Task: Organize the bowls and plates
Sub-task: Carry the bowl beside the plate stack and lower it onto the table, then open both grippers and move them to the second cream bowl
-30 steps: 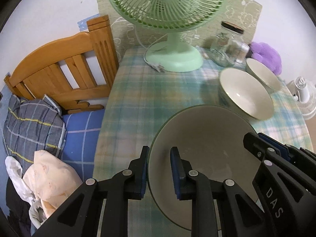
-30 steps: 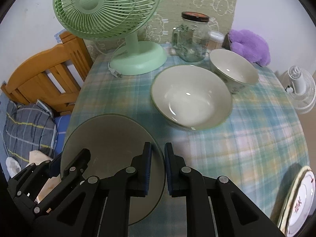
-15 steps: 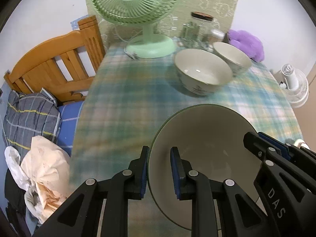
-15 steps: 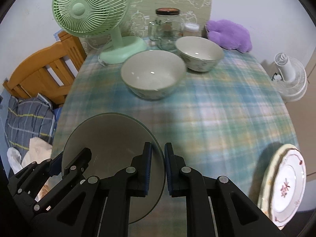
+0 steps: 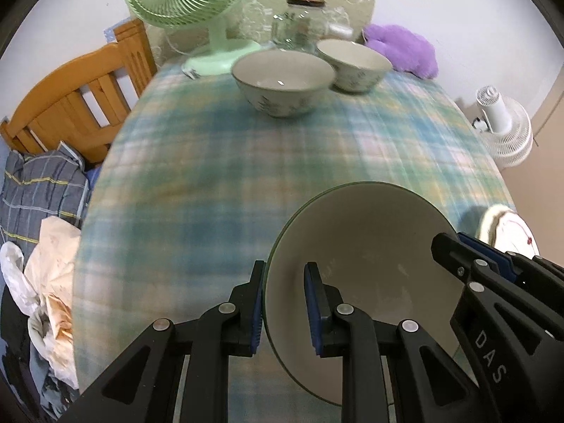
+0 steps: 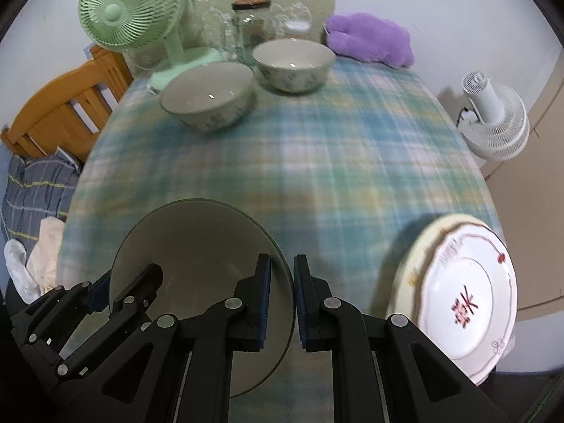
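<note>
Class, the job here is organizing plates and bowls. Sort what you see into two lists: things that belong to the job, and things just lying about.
Belongs to the job:
- large bowl gripped by left tongs and right tongs
- two patterned bowls
- stacked plates

Just lying about:
- green fan
- glass jar
- purple plush
- white fan

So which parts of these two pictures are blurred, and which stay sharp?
Left wrist view: the tablecloth is smeared, while the left tool and held plate are sharp. Right wrist view: same smear, and the plate stack is slightly soft, while the right tool is crisp.
</note>
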Demonstrator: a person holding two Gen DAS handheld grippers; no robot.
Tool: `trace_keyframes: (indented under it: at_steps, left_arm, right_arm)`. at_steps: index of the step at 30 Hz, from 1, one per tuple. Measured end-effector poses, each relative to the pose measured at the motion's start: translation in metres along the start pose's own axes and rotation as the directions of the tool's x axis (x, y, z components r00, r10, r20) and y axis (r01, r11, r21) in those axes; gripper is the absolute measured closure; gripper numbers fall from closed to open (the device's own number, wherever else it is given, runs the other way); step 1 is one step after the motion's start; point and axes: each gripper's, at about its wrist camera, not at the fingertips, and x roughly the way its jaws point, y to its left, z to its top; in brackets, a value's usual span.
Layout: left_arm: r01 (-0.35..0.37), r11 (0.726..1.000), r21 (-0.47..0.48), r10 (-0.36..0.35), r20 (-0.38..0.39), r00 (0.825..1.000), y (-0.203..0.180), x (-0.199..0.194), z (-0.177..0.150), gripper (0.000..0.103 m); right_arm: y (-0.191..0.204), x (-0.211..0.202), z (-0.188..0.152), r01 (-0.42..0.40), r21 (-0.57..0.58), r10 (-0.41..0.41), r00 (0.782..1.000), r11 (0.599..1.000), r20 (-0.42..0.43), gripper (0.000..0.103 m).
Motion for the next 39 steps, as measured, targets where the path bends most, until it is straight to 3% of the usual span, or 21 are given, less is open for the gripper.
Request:
trace_keyframes:
  at_steps: [7, 18, 23, 24, 26, 28, 32, 39]
  left_arm:
    - [0.006, 1.000, 0.014, -0.006, -0.045, 0.999, -0.019, 0.008, -0.012, 0.084]
    - [-0.012, 0.999, 0.032, 0.013, -0.037, 0.999, -0.027, 0.009, -0.013, 0.083]
    - [0.004, 0.998, 0.066, -0.001, -0.057, 0.998, -0.031, 0.010, -0.010, 0.064]
    - [0.015, 0.997, 0.070, -0.011, -0.063, 0.998, -0.030, 0.010, -0.009, 0.063]
    - [0.028, 0.997, 0.072, -0.023, -0.064, 0.998, -0.029, 0.008, -0.007, 0.044]
    - [0.033, 0.997, 0.077, -0.029, -0.045, 0.999, -0.026, 0.004, -0.003, 0.036]
    - [0.055, 0.995, 0.089, -0.053, -0.023, 0.998, -0.021, -0.004, 0.005, 0.024]
    - [0.085, 0.989, 0.123, -0.085, 0.000, 0.996, -0.010, -0.017, 0.024, 0.023]
  right_arm:
    - [-0.022, 0.005, -0.017, 0.012, 0.004, -0.012, 0.999, 1.000, -0.038, 0.087]
    - [-0.029, 0.010, -0.019, 0.016, 0.009, -0.015, 0.999, 1.000, -0.046, 0.086]
    - [-0.028, 0.013, -0.016, 0.004, 0.004, -0.004, 0.999, 1.000, -0.053, 0.077]
    - [-0.028, 0.014, -0.016, -0.009, 0.009, 0.009, 0.998, 1.000, -0.063, 0.070]
    - [-0.029, 0.015, -0.014, -0.024, 0.016, 0.025, 0.997, 1.000, -0.067, 0.057]
    - [-0.027, 0.011, -0.012, -0.038, 0.018, 0.039, 0.998, 0.999, -0.052, 0.042]
    - [-0.019, 0.001, -0.006, -0.042, 0.011, 0.042, 0.999, 0.999, -0.020, 0.038]
    - [-0.006, -0.015, 0.008, -0.046, 0.038, 0.046, 0.999, 0.998, 0.016, 0.037]
